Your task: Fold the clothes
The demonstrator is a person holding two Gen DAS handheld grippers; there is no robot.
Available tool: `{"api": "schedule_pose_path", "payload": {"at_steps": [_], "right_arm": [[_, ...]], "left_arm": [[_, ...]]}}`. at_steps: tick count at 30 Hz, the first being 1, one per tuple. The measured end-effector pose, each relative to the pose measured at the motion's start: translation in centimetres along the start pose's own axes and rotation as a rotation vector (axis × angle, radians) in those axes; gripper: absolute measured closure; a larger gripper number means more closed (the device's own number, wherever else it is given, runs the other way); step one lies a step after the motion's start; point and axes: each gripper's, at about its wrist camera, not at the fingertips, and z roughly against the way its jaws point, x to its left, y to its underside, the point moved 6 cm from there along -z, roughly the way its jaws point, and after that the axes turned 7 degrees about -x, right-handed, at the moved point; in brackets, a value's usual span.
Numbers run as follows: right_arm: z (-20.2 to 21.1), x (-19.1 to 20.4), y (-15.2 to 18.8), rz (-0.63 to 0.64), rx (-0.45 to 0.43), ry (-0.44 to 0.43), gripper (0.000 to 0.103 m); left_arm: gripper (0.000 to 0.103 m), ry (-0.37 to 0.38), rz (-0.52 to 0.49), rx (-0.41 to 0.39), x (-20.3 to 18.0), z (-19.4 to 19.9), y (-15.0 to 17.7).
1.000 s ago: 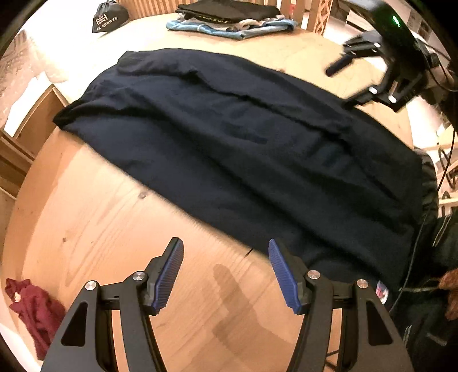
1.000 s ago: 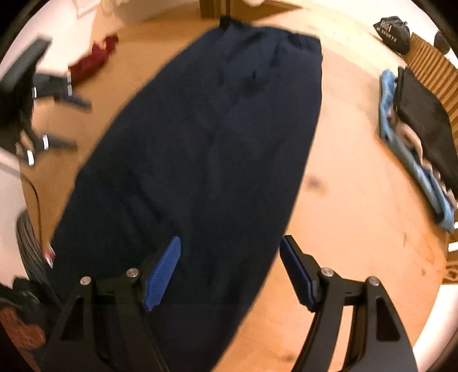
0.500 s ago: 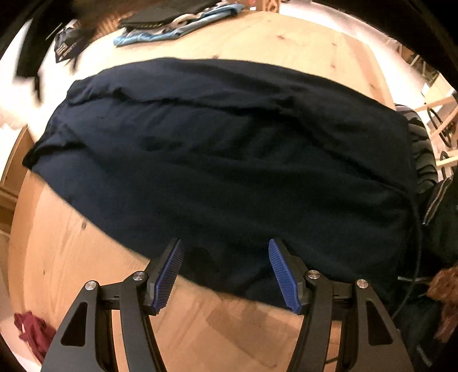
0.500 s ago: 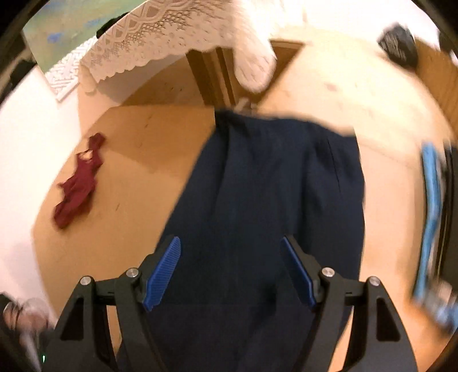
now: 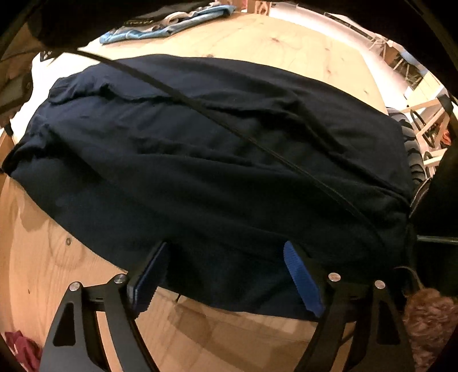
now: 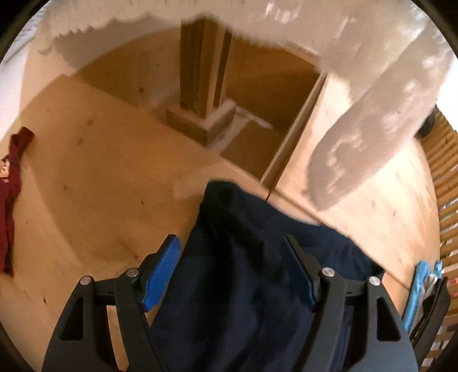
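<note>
A large dark navy cloth garment (image 5: pixel 200 160) lies spread flat across a pale round wooden worktop (image 5: pixel 57 271), covering most of it. It is wrinkled, with long creases running along its length, and a thin black cable (image 5: pixel 229 126) crosses above it on a slant.

In the left wrist view, the left tool (image 5: pixel 226 274) points steeply down at the garment's near edge. Its two blue ribbed pads stand well apart and have just been opening wider. The hem of the navy cloth lies under the gap between them, and the pads do not press on it.

In the right wrist view, the right tool (image 6: pixel 240 271) hangs over one narrow end of the same garment (image 6: pixel 243 286), close to where the cloth ends near the rim of the worktop (image 6: pixel 100 186). Its blue pads are also spread apart, with cloth below the gap and nothing gripped. This view is somewhat blurred.

A crumpled dark red garment (image 6: pixel 11 194) lies on the worktop well apart from the navy one; it also shows at the lower left corner of the left view. A folded stack with light blue cloth (image 5: pixel 160 25) sits at the far rim. White lace-edged fabric (image 6: pixel 372 114) hangs beyond the worktop.
</note>
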Motion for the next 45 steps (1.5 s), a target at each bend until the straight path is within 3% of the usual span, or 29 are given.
{"api": "schedule_pose_path", "payload": {"at_steps": [2,4,8,17,24,26,30,33,34,39,43,45], "right_arm": [[0.6,0.2,1.4,-0.092,0.047,-0.129,0.032],[0.9,0.2,3.0,-0.145,0.099,-0.199,0.036],[1.2,-0.6,5.1,-0.106,0.147,-0.130,0.042],[1.1,-1.5,7.4,-0.103,0.183,-0.115,0.055],[2.7,0.5,8.2,0.084,0.141,-0.008,0.060],[3.0,0.6,8.4,0.078,0.141,-0.020,0.067],[3.6,-0.7,9.0,-0.019,0.153,-0.086,0.068],[4.3,-1.3,9.5,-0.040,0.143,-0.099,0.081],[4.5,-1.4,9.6,-0.052,0.140,-0.111,0.092],[5.6,-1.4,10.2,-0.127,0.126,-0.226,0.094],[5.9,-2.0,9.2,-0.301,0.080,-0.457,0.093],[7.6,-2.9,9.2,-0.218,0.021,-0.341,0.083]], "left_arm": [[0.020,0.000,-0.004,-0.011,0.0,-0.1,-0.1],[0.020,0.001,-0.004,-0.022,0.0,-0.3,-0.2],[0.018,0.004,-0.005,-0.039,0.0,-0.7,-0.5],[0.018,0.004,-0.007,-0.043,-0.2,-1.6,-1.4],[0.014,0.008,-0.015,-0.052,-0.5,-2.4,-2.2],[0.014,0.007,-0.015,-0.055,-0.6,-2.6,-2.4],[0.014,0.005,-0.014,-0.057,-0.8,-3.0,-2.9],[0.014,0.006,-0.015,-0.058,-1.0,-3.3,-3.3],[0.014,0.006,-0.015,-0.057,-1.0,-3.4,-3.4],[0.014,0.008,-0.012,-0.054,-1.3,-3.9,-4.0],[0.017,0.025,0.019,-0.034,-0.2,-3.6,-4.1],[0.017,0.000,0.085,-0.040,2.4,-3.0,-4.0]]}}
